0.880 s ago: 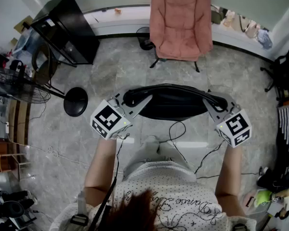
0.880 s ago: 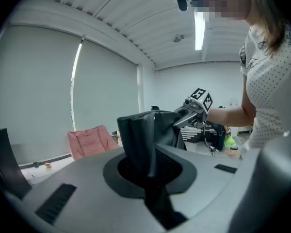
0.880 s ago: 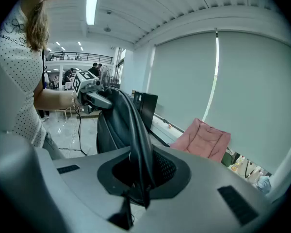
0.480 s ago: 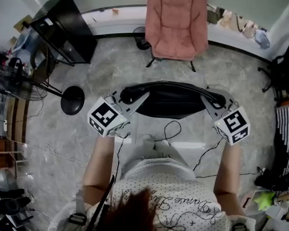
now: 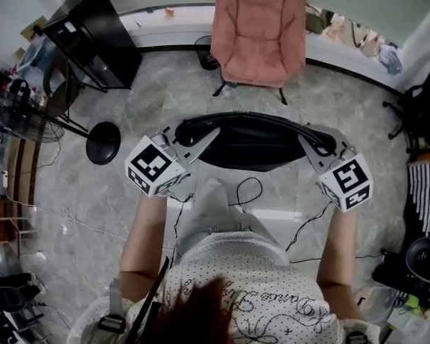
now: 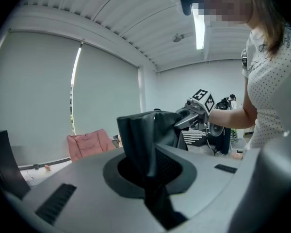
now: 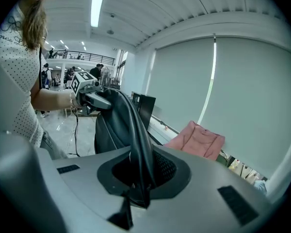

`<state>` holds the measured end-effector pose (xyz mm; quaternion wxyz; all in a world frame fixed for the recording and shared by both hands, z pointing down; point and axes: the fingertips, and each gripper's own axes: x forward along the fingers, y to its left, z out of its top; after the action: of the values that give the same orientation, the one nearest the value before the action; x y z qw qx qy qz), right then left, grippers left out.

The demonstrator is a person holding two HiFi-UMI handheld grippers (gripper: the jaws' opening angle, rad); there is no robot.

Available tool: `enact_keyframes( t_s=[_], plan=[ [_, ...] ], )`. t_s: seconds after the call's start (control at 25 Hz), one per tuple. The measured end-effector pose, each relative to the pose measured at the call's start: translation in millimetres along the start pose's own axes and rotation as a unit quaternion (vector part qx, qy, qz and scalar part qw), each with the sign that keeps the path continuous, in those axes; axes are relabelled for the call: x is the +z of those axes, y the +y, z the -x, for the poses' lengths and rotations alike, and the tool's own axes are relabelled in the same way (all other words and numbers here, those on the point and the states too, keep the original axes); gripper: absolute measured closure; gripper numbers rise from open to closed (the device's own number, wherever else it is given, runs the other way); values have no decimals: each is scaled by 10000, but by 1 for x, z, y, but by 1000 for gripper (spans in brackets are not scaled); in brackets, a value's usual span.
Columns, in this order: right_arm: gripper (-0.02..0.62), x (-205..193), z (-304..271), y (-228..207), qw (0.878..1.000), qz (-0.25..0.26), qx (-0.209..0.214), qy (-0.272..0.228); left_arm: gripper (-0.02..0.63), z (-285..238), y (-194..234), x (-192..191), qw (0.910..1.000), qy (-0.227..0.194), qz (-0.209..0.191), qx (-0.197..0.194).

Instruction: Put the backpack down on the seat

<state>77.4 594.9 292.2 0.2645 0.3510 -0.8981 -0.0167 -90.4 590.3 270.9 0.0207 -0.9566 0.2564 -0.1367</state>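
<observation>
A black backpack [image 5: 252, 143] hangs in the air between my two grippers, above the grey floor. My left gripper [image 5: 185, 136] is shut on the backpack's left end, and its black fabric [image 6: 148, 144] fills the jaws in the left gripper view. My right gripper [image 5: 317, 147] is shut on the right end, where a black strap [image 7: 136, 144] runs between the jaws. A pink padded chair [image 5: 259, 31] stands by the far wall, beyond the backpack, its seat bare. The same chair [image 7: 196, 140] shows ahead in the right gripper view.
A black cabinet [image 5: 93, 41] stands at the far left, with a fan's round base [image 5: 102, 142] on the floor beside it. Cables [image 5: 252, 192] trail over the floor under the backpack. Clutter lines the right wall [image 5: 423, 120]. A low ledge [image 5: 358, 45] runs along the far wall.
The chair and floor have slid slightly left and up in the head view, and the backpack with both grippers sits a little higher. Both grips are unchanged.
</observation>
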Motion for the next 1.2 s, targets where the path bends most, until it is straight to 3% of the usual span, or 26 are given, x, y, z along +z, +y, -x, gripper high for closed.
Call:
enact_keyframes(
  t_s=[0.32,0.84,1.2],
  plan=[
    [548,-6,-29,-47,9999,-98,-62,52,566,-42,42,-3,9999,8,33,-104],
    [548,18,-146,-168,9981,-366,-427,247,566,-129,202,-12,9983,-77,50,-578],
    [548,26,-196,-214,9969,-512,-498,324,566,-161,265,-15,9977,-69,55,-678]
  ],
)
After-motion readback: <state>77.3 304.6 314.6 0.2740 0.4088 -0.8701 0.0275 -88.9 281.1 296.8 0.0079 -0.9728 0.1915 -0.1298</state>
